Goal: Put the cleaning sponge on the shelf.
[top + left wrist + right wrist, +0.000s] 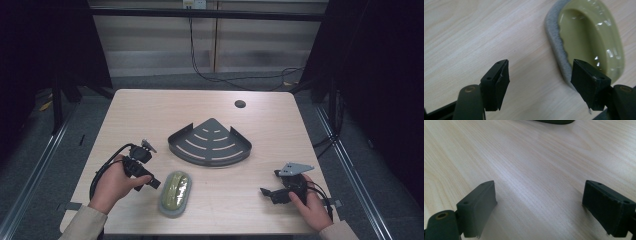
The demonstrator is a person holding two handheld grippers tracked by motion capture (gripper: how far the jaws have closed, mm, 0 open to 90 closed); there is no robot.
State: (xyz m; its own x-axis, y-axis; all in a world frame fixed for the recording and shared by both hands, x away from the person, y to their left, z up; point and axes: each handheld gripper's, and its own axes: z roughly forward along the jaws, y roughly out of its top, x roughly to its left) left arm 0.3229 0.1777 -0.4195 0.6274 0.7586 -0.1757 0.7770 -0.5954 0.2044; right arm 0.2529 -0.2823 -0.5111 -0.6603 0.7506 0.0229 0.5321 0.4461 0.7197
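Observation:
An oval olive-green dish (175,192) with a grey felt-like rim lies near the table's front, left of centre. My left gripper (152,183) hovers just to its left, tilted toward it. In the left gripper view the jaws (540,75) stand apart over bare wood, and the right jaw overlaps the grey edge of the dish (589,37) without anything between the pads. My right gripper (267,192) rests at the front right, held by a hand. Its jaws (539,202) are wide open over bare table.
A dark grey fan-shaped corner shelf (209,141) with slots sits in the table's middle; its edge (554,121) shows at the top of the right gripper view. A round cable hole (240,104) is near the far edge. Cables trail from both grippers.

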